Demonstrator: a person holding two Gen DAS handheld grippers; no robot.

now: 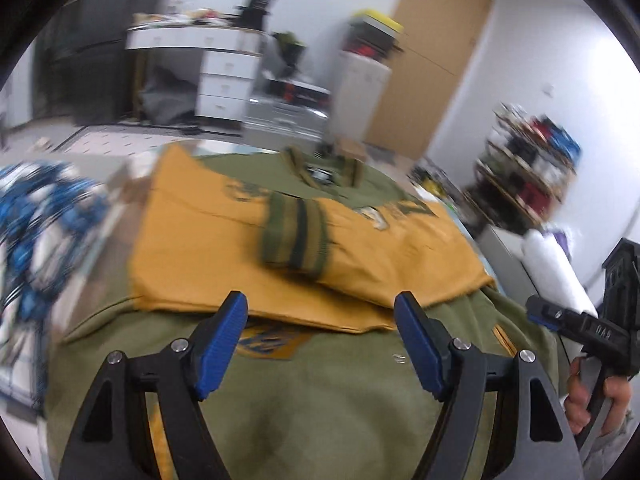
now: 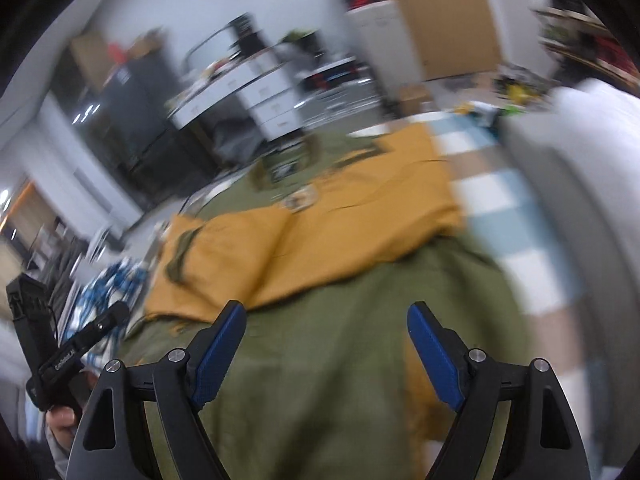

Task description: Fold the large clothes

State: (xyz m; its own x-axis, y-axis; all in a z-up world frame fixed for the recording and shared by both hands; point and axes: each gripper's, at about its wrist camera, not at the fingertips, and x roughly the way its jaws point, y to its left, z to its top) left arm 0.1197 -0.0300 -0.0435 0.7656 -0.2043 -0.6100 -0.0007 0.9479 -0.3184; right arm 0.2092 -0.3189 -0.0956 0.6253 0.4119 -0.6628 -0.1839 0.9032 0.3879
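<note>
Cluttered room behind; both grippers, left gripper [image 1: 320,312] and right gripper [image 2: 326,322], spread, empty. Jacket [image 1: 320,400] below looks soft, bulky; pinch hem.

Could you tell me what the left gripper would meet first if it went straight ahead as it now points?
Most likely the left gripper, jaws open, would meet the near edge of the folded mustard sleeves lying across the olive jacket; depth is uncertain.

Checked blue-and-white surface [image 2: 496,216] under an olive-and-mustard jacket [image 2: 340,344], blue-patterned cloth [image 1: 36,216] alongside.
</note>
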